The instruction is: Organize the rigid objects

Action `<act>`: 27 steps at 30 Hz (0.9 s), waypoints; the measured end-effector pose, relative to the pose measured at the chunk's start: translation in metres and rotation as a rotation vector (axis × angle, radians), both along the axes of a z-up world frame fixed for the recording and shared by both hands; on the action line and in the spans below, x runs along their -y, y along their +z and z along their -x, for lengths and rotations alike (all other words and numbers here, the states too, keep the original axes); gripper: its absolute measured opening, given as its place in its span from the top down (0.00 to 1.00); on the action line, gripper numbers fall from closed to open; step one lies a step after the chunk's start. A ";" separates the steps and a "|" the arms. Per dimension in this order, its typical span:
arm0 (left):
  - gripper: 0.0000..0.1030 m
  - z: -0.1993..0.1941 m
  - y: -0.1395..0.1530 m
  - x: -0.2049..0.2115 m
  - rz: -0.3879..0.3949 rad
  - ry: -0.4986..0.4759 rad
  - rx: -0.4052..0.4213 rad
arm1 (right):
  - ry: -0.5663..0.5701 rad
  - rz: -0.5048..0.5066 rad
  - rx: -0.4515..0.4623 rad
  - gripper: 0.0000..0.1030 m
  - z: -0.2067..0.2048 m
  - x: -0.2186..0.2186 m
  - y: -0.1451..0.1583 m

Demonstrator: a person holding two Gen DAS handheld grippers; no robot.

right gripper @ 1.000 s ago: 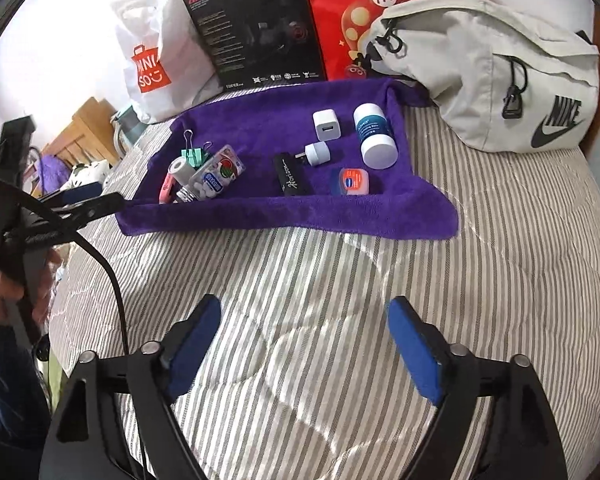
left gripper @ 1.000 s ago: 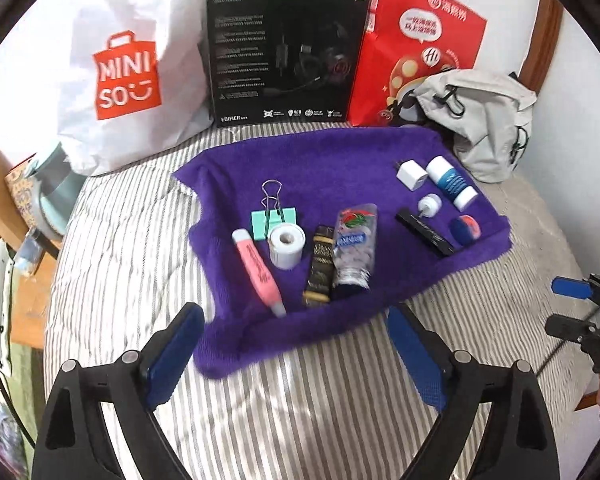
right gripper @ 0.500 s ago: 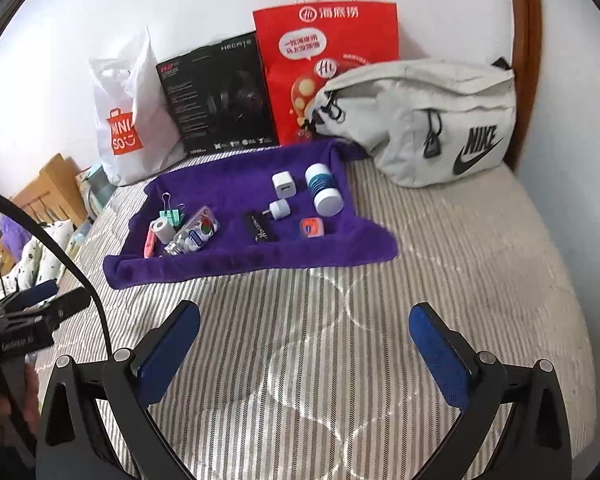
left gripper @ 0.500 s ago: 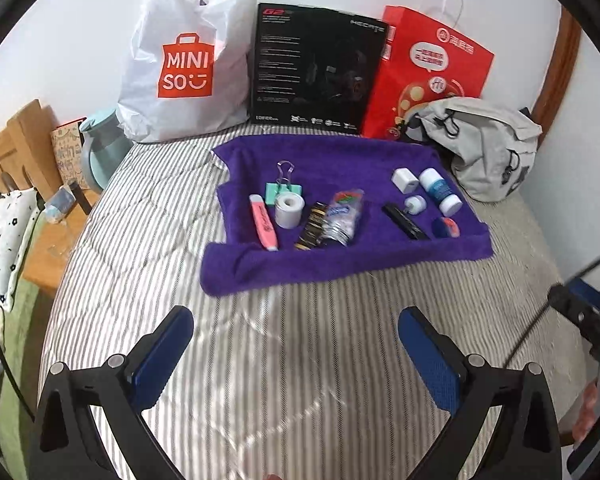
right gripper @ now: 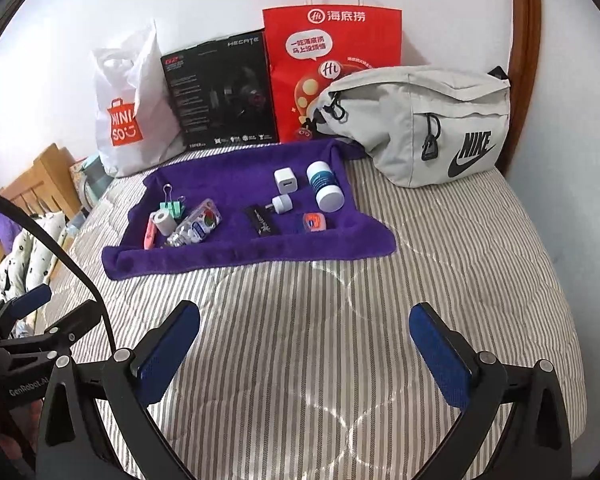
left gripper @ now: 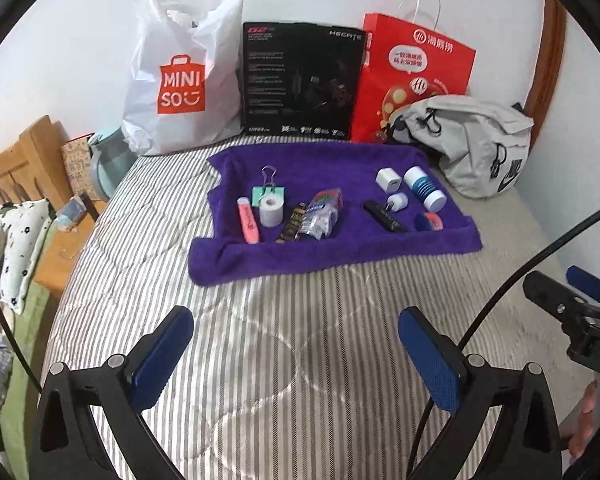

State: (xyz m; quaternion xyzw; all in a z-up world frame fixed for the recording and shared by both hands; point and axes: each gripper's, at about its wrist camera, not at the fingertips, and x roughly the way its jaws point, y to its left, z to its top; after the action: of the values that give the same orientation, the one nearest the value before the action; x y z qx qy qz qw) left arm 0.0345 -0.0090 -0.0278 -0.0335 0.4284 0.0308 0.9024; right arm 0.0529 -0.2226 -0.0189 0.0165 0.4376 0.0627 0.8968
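A purple towel [left gripper: 332, 256] [right gripper: 228, 256] lies on the striped bed with small objects on it. On its left are a pink highlighter [left gripper: 249, 220], a green binder clip [left gripper: 268, 190], a white tape roll [left gripper: 271, 209], a dark sachet [left gripper: 292, 227] and a clear candy pack [left gripper: 322, 213]. On its right are a white charger cube [right gripper: 286, 181], a small white plug [right gripper: 281, 202], a blue-and-white jar [right gripper: 326, 186], a black bar [right gripper: 262, 221] and an orange-blue tin [right gripper: 313, 222]. My left gripper [left gripper: 296, 360] and right gripper [right gripper: 306, 354] hover open and empty over the bed, well short of the towel.
Against the wall stand a white Miniso bag [left gripper: 180, 88], a black box [left gripper: 302, 80] and a red paper bag [left gripper: 414, 76]. A grey Nike waist bag [right gripper: 420, 120] lies at the right. A wooden headboard [left gripper: 16, 160] and teal jug [left gripper: 104, 160] are at the left.
Both grippers have drawn back and up from the towel, so the objects look smaller and farther. Nothing on the towel has moved; both grippers stayed open.
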 end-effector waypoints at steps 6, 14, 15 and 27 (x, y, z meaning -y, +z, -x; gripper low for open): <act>0.00 0.014 -0.004 -0.007 0.036 0.000 0.006 | 0.027 0.044 -0.003 0.00 0.012 -0.011 -0.002; 0.00 0.024 0.001 -0.013 0.024 0.017 0.013 | 0.020 0.082 -0.005 0.00 0.018 -0.014 -0.003; 0.00 0.025 0.001 -0.014 0.023 0.021 0.012 | 0.019 0.081 -0.009 0.00 0.018 -0.013 -0.004; 0.00 0.026 -0.002 -0.007 -0.004 0.007 -0.008 | 0.020 0.067 -0.018 0.00 0.018 -0.008 -0.005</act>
State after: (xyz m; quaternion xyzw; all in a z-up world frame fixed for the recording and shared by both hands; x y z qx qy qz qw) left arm 0.0085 -0.0017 -0.0300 -0.0329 0.4318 0.0349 0.9007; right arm 0.0352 -0.2142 -0.0237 -0.0174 0.4477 0.0566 0.8922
